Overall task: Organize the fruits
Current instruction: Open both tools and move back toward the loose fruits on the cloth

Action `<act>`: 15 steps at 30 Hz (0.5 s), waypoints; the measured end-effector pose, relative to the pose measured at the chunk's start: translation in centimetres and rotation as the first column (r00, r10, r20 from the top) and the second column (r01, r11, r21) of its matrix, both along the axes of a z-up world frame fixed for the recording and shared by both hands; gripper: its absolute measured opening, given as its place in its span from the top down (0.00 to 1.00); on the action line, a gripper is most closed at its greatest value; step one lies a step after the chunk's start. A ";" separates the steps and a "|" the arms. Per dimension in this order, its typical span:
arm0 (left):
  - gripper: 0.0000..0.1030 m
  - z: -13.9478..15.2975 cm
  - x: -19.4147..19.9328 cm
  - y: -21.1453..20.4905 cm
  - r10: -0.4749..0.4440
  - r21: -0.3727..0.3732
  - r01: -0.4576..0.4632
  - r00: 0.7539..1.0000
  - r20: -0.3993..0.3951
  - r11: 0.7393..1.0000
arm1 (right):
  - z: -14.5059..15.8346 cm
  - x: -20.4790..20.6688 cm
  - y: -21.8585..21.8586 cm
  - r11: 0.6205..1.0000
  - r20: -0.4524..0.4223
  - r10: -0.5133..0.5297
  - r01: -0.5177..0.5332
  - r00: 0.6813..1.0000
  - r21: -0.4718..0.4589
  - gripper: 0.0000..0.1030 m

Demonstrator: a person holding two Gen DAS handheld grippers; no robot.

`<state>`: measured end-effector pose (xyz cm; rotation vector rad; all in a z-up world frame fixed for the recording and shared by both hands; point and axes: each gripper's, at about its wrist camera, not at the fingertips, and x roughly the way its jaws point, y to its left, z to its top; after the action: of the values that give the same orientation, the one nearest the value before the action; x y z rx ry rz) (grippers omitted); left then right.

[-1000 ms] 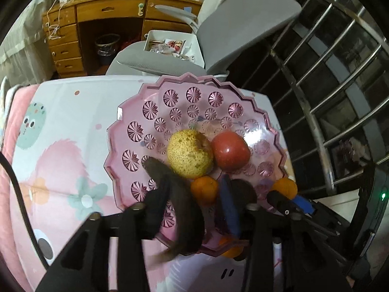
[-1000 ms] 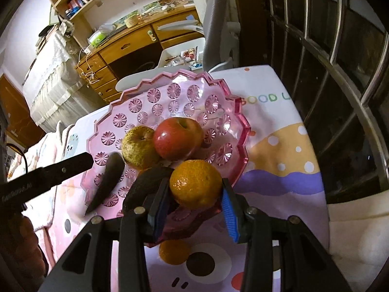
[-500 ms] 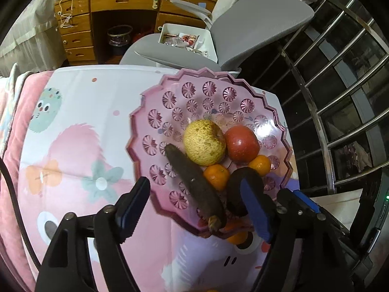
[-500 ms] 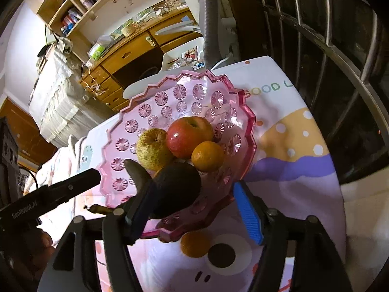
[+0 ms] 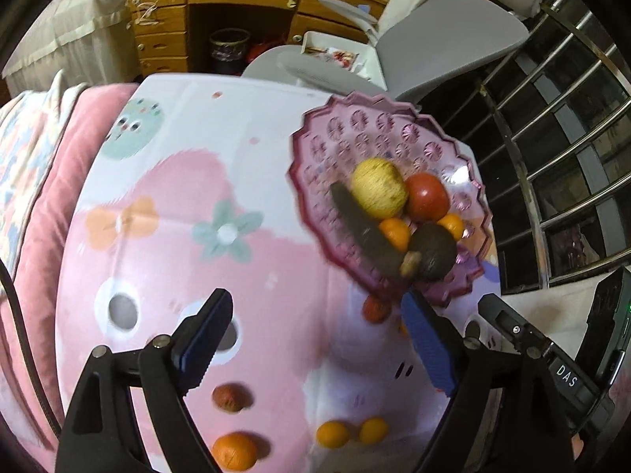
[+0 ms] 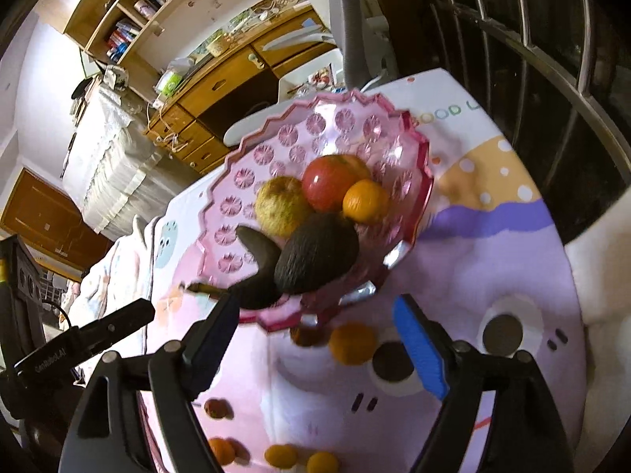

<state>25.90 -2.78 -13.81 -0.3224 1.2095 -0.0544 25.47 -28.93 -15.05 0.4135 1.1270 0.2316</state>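
A pink scalloped fruit bowl (image 5: 355,130) (image 6: 299,126) stands on the cartoon tablecloth. It holds a yellow pear (image 5: 378,187) (image 6: 282,205), a red apple (image 5: 428,197) (image 6: 329,183), oranges (image 5: 394,232) (image 6: 364,201), a dark avocado (image 5: 434,252) (image 6: 315,256) and a blackened banana (image 5: 364,236) (image 6: 260,260). My left gripper (image 5: 315,339) is open and empty, pulled back over the cloth. My right gripper (image 6: 315,339) is open and empty, just in front of the bowl. Loose oranges (image 5: 234,451) (image 6: 351,343) and small brown fruits (image 5: 230,396) (image 6: 215,408) lie on the cloth.
A grey office chair (image 5: 434,39) and wooden desk (image 5: 236,12) stand behind the table. A steel railing (image 5: 552,138) runs along the right. Pink bedding (image 5: 35,181) lies at the left edge.
Both grippers opened and drew back from the bowl. The left let go of the banana and the right let go of an orange, both now in the bowl.
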 end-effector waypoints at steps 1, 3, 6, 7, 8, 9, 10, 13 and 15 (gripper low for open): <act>0.15 0.0 -0.5 0.3 0.007 -0.001 -0.007 1.000 -0.004 1.000 | 0.0 -0.4 0.2 1.000 -0.003 0.009 -0.009 1.000 -0.003 0.21; 0.14 -0.1 -1.7 1.2 0.026 -0.004 -0.026 1.000 -0.014 1.000 | 0.0 -1.1 0.7 1.000 -0.010 0.028 -0.028 1.000 -0.014 0.21; 0.14 -0.2 -3.4 2.5 0.059 -0.006 -0.059 0.998 -0.026 0.998 | -0.1 -2.2 1.6 0.997 -0.023 0.069 -0.070 0.997 -0.030 0.21; 0.13 -0.3 -4.1 3.0 0.072 -0.008 -0.072 0.997 -0.032 0.997 | -0.2 -2.5 1.8 0.996 -0.026 0.081 -0.082 0.996 -0.033 0.20; 0.13 -0.5 -4.5 3.4 0.080 -0.008 -0.080 0.996 -0.037 0.997 | -0.3 -2.9 2.2 0.994 -0.031 0.099 -0.101 0.995 -0.039 0.20; 0.13 -0.6 -5.0 3.8 0.090 -0.009 -0.091 0.995 -0.045 0.996 | -0.3 -3.3 2.5 0.992 -0.035 0.114 -0.115 0.993 -0.046 0.21; 0.13 -0.8 -5.5 4.1 0.098 -0.012 -0.099 0.994 -0.051 0.995 | -0.4 -3.7 2.8 0.990 -0.039 0.130 -0.132 0.991 -0.056 0.20; 0.13 -1.7 -7.2 5.1 0.118 -0.023 -0.121 0.989 -0.086 0.992 | -0.6 -4.7 3.8 0.981 -0.042 0.173 -0.176 0.984 -0.084 0.20; 0.13 -2.5 -8.3 5.5 0.125 -0.026 -0.129 0.985 -0.117 0.991 | -0.8 -5.4 4.4 0.972 -0.044 0.207 -0.211 0.977 -0.108 0.20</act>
<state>17.58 2.72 -16.29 -0.4364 1.3003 0.0547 20.05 -24.51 -15.85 0.1991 1.2106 0.3454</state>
